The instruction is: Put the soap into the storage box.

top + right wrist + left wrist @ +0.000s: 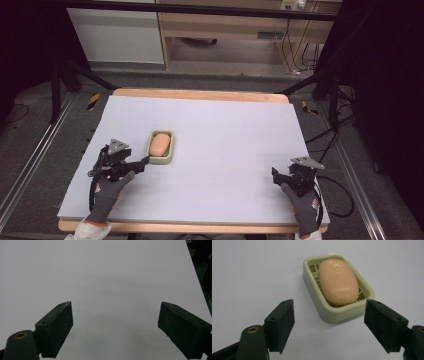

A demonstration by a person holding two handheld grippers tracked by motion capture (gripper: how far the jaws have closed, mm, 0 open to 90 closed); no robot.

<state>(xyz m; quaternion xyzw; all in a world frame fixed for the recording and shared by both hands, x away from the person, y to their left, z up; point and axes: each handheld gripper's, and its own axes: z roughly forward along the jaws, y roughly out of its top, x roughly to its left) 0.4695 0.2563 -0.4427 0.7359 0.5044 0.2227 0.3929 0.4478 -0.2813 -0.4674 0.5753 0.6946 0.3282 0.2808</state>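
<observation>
One soap bar (160, 144) in one soap dish (171, 150), left-centre of table (235, 145), nearer the left edge.
Soap & dish long axes run front-to-back, tilted slightly twd the far right corner. 2 grippers: left gripper (329, 315) jaws wide apart, holding nothing, just short of dish's near end; right gripper (115, 322) jaws wide apart, holding nothing, near the front right corner.

My left claw (142, 162) sits near the left side of the bench (225, 150), its tips just at the near end of the dish (161, 148). The pale green dish lies on the white sheet with the peach soap (160, 144) lying inside it. My right claw (276, 175) rests near the bench's right front corner, well apart from the dish. Both my hands wear grey gloves. Cables trail from each claw.
</observation>
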